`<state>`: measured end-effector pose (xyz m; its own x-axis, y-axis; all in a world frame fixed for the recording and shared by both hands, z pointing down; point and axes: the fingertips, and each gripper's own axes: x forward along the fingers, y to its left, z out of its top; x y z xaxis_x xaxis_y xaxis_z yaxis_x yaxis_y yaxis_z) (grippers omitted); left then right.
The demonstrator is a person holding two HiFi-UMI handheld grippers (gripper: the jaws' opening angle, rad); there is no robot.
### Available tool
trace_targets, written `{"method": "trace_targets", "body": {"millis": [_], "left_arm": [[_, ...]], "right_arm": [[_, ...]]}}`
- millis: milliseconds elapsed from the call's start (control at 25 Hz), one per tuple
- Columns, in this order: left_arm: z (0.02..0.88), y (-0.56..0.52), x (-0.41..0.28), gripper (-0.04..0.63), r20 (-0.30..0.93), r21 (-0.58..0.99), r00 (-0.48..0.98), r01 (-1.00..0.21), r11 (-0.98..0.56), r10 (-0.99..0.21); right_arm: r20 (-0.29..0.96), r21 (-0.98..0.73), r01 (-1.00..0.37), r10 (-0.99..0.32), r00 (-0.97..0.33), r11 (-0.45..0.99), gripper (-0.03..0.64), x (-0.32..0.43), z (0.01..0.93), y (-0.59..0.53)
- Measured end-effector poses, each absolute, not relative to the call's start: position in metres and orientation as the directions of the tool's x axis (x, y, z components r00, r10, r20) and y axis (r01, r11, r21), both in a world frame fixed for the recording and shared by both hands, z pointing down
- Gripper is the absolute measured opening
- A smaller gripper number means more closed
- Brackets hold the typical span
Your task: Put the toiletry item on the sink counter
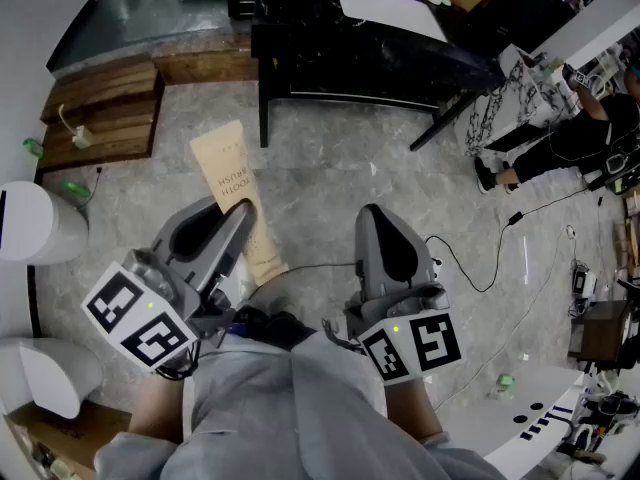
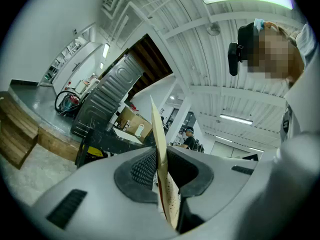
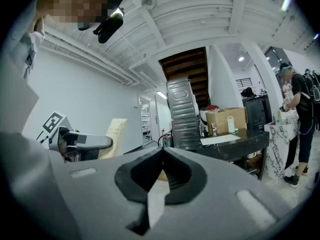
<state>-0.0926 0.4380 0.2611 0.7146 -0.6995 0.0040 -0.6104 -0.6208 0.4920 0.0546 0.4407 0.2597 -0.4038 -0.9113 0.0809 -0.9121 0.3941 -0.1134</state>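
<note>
- The flat tan cardboard toothbrush box [image 1: 232,183] is already in the left claw [image 1: 235,230]. Its long axis runs out from the claw's tip towards the black tabletop [image 1: 330,53] and stops well short of it, over the grey stone floor [image 1: 330,183].
- In the left gripper view the box [image 2: 159,134] shows edge-on. It stands as a thin upright sheet between the two dark ribbed pads [image 2: 142,168], with most of its length beyond the left claw [image 2: 160,156].
- The left claw is clenched on the lower end of the box, its jaws only as far apart as the box is thick.
- The right claw [image 1: 372,218] is level beside the left one, just as far from the black tabletop, and does not touch the box. In its own view the right claw [image 3: 161,156] has its jaws together and nothing between them.
- The left hand carries the box, so placing it is that hand's job.
- A white curved surface [image 1: 545,408] lies on the right-claw side, farther from the black tabletop than both claws. It may be the sink's tabletop, but I cannot tell. If it is, the box must swing across in front of the right claw.
</note>
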Motion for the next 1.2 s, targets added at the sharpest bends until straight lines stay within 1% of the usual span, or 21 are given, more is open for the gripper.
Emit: {"method": "trace_targets", "body": {"millis": [480,600,760,1200], "left_arm": [[0.256,0.440,-0.088,0.057,0.011,0.469,0.670,-0.659,-0.588,-0.742],[0.254,0.443,-0.084,0.057,0.010,0.462,0.658,-0.671,-0.580,-0.753],[0.256,0.449,-0.076,0.057,0.014,0.452,0.645,-0.686,-0.570,-0.764],[0.255,0.469,-0.057,0.057,-0.017,0.447,0.589,-0.718,-0.533,-0.808]], "right_arm": [[0.074,-0.123,-0.890,-0.890,-0.450,0.440,-0.003,0.062,0.261,0.434],[0.050,-0.139,-0.883,-0.887,-0.459,0.448,-0.003,0.068,0.258,0.435],[0.013,-0.115,-0.885,-0.890,-0.456,0.452,-0.003,0.077,0.253,0.440],[0.014,-0.126,-0.874,-0.880,-0.474,0.469,-0.003,0.110,0.260,0.456]]}}
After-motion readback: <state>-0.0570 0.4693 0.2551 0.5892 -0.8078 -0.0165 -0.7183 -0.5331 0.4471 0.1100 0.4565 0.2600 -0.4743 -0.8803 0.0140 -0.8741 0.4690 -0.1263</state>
